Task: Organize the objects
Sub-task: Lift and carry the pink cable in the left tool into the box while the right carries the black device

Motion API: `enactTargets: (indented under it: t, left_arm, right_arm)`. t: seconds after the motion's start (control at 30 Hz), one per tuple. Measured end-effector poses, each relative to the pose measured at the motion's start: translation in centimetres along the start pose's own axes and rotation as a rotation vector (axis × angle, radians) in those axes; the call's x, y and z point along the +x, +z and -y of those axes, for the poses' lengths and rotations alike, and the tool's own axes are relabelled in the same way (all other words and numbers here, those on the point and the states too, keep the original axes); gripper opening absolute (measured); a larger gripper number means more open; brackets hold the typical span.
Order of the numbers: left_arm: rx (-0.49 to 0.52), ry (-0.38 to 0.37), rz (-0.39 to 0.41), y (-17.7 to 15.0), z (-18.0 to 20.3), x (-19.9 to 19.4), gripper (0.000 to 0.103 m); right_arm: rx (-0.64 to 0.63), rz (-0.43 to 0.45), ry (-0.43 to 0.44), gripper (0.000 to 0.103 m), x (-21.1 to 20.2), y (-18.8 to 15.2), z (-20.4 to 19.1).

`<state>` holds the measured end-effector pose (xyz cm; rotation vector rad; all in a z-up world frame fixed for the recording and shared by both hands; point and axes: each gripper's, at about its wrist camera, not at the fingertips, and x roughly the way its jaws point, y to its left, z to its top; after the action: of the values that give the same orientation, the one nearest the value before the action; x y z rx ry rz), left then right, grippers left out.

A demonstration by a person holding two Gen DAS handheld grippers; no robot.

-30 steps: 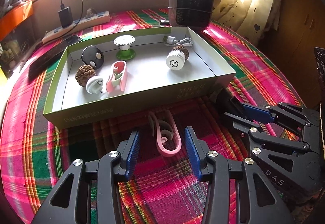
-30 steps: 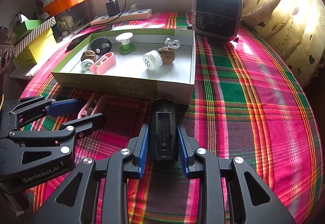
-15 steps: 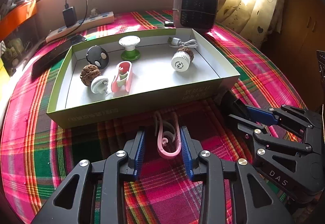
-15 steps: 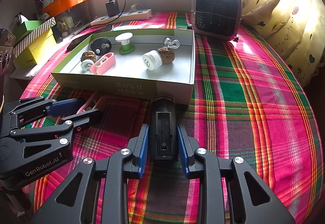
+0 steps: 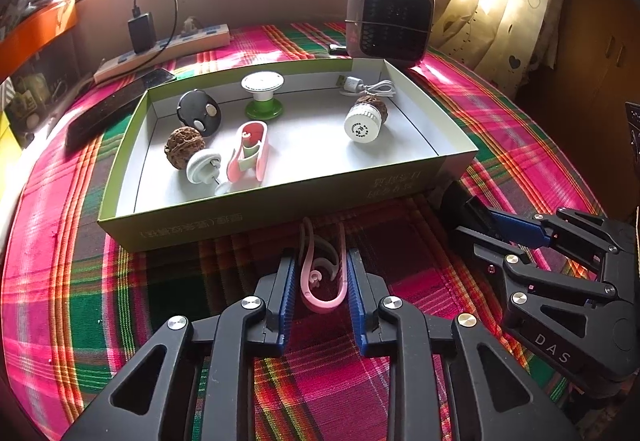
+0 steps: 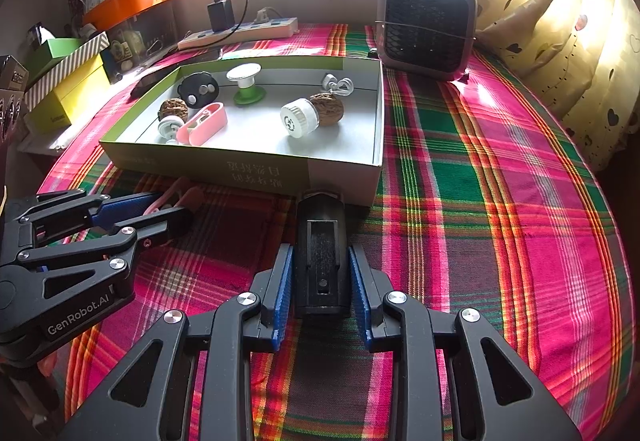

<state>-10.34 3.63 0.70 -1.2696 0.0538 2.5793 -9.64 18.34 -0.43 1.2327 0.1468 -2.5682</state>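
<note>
Green box; "GenRobot.AI" gripper

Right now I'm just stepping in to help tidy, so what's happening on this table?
A person works two handheld grippers in front of the green box. The left gripper has just been closing its fingers on the pink clip lying on the plaid cloth. The right gripper is shut on the black device, also resting on the cloth. Neither item is in the box yet.
</note>
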Motion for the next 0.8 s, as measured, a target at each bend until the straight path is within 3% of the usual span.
enactTargets:
  t: [0.8]
  left_arm:
    - [-0.012,-0.02,-0.002,-0.02,0.01,-0.08,0.022]
  right_arm:
    - [0.0,0.0,-0.003,0.028,0.01,-0.05,-0.02]
